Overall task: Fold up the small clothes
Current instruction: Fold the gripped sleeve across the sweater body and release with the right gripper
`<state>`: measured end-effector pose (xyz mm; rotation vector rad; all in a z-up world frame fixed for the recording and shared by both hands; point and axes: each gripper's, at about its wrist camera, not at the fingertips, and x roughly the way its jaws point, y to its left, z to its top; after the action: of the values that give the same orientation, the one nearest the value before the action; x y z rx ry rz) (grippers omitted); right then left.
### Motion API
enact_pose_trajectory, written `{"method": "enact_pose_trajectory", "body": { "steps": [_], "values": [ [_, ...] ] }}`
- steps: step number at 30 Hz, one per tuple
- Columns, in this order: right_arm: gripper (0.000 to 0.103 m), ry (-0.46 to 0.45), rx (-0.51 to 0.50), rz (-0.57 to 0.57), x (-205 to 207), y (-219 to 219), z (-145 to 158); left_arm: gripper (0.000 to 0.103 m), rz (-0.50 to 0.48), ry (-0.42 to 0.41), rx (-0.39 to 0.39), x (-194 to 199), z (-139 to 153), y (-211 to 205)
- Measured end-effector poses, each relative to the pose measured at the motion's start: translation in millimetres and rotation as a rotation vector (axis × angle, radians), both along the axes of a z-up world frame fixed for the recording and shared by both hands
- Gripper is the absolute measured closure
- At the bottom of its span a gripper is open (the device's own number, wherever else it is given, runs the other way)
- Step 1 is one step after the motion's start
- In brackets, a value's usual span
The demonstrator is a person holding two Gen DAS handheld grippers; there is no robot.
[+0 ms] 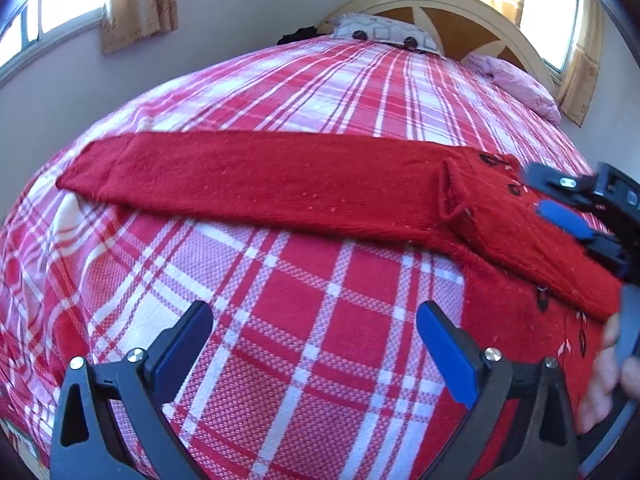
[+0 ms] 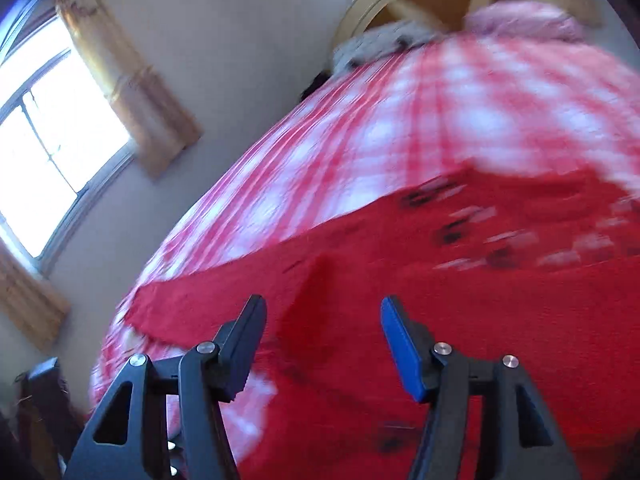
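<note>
A red knitted garment (image 1: 260,184) lies on the plaid bedspread (image 1: 280,320), one long sleeve stretched flat to the left and its body (image 1: 516,320) at the lower right, with small dark and white motifs. My left gripper (image 1: 316,320) hovers open over bare bedspread just in front of the sleeve, with nothing between its fingers. At the right edge my right gripper (image 1: 548,196) stands above the garment's shoulder area. In the blurred right wrist view, the right gripper (image 2: 323,312) is open close over the red garment (image 2: 440,300), its pads apart and off the cloth.
The bed runs back to a cream and wood headboard (image 1: 460,4) with a patterned pillow (image 1: 384,32) and a pink pillow (image 1: 516,80). Curtained windows (image 1: 60,4) and the wall flank the bed on the left. A person's hand (image 1: 600,380) holds the right gripper's handle.
</note>
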<state>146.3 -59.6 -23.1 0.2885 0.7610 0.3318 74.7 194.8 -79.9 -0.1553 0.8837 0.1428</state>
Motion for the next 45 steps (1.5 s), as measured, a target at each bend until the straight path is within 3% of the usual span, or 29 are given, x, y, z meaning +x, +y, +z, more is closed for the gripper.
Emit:
{"method": "enact_pose_trajectory", "body": {
  "steps": [5, 8, 11, 15, 16, 17, 18, 21, 23, 26, 28, 30, 31, 35, 39, 45],
  "values": [
    [0.042, -0.061, -0.262, -0.328, -14, -106, 18, 0.0, -0.011, -0.017, 0.03, 3, 5, -10],
    [0.042, 0.003, -0.264, -0.508, -17, -183, 20, 0.0, -0.025, -0.007, 0.002, 7, 4, -19],
    [0.042, 0.084, -0.183, -0.536, -19, -234, 7, 0.0, -0.044, -0.001, 0.003, 9, 5, -31],
    [0.043, 0.157, -0.182, -0.453, -3, -243, -14, 0.0, -0.08, 0.002, 0.028, 11, 9, -51],
    [0.048, 0.174, -0.177, -0.437, 2, -244, -19, 0.0, -0.088, 0.001, 0.035, 11, 10, -54],
    [0.076, 0.189, -0.172, -0.423, 8, -244, -24, 0.0, -0.095, -0.001, 0.044, 11, 12, -57],
    [0.089, 0.2, -0.172, -0.407, 11, -243, -28, 0.0, -0.101, -0.007, 0.057, 10, 14, -60],
    [0.091, 0.175, -0.28, -0.388, 9, -232, -26, 0.0, -0.105, -0.017, 0.087, 7, 18, -64],
    [0.091, 0.135, -0.37, -0.423, 1, -229, -17, 0.0, -0.103, -0.02, 0.108, 8, 18, -64],
    [0.091, 0.148, -0.373, -0.396, 4, -237, -23, 0.0, -0.097, -0.018, 0.106, 11, 17, -67],
    [0.086, 0.173, -0.387, -0.386, 10, -241, -35, 0.0, -0.107, -0.009, 0.094, 15, 17, -71],
    [0.049, 0.172, -0.383, -0.432, 13, -254, -34, 0.0, -0.111, -0.017, 0.097, 18, 19, -76],
    [0.045, 0.174, -0.369, -0.456, 14, -262, -32, 0.0, -0.116, -0.021, 0.103, 20, 21, -79],
    [0.045, 0.087, -0.272, -0.56, -16, -294, -4, 0.0, -0.14, -0.06, 0.127, 24, 32, -87],
    [0.048, 0.007, -0.221, -0.411, -64, -266, 16, 0.0, -0.146, -0.083, 0.148, 33, 32, -96],
    [0.05, 0.006, -0.324, -0.212, -90, -197, -5, 0.0, -0.155, -0.042, 0.153, 60, 22, -118]
  ]
}}
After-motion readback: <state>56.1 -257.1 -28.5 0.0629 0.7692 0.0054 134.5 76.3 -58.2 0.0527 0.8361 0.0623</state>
